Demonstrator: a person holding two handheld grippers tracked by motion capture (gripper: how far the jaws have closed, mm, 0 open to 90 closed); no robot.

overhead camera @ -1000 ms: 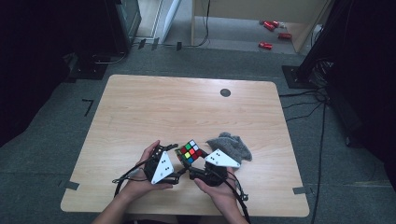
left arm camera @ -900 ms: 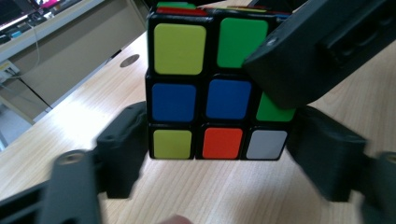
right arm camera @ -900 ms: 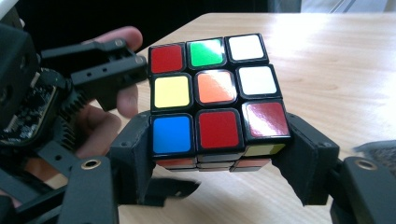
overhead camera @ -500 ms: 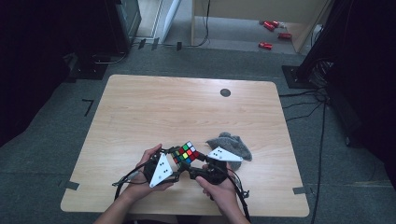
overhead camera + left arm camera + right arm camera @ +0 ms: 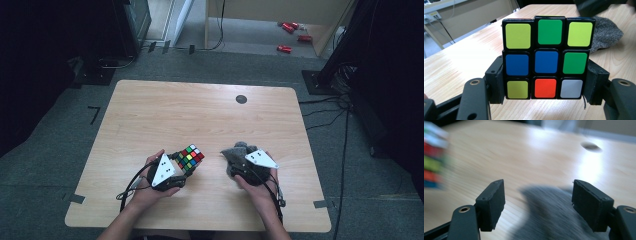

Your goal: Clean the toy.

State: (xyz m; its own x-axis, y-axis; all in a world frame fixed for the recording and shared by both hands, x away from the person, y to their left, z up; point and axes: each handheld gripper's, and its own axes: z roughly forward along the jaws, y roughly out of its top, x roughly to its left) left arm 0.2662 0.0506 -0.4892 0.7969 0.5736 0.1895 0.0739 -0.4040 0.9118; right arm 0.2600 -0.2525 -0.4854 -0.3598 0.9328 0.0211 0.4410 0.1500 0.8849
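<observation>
Wooden bench [image 5: 165, 115] carrying everything near its front edge, left gripper [image 5: 544, 87] clamping a colour cube [image 5: 547, 58], right gripper [image 5: 537, 202] spreading wide over grey cloth [image 5: 554, 217].

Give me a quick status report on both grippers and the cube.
Left gripper shut on the multicoloured puzzle cube. Right gripper open, over the grey knitted cloth. Nothing between them on the wooden table.

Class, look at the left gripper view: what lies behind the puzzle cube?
Behind the puzzle cube lies bare wooden table and, at its right, a grey cloth. The cube covers the cloth's near part.
</observation>
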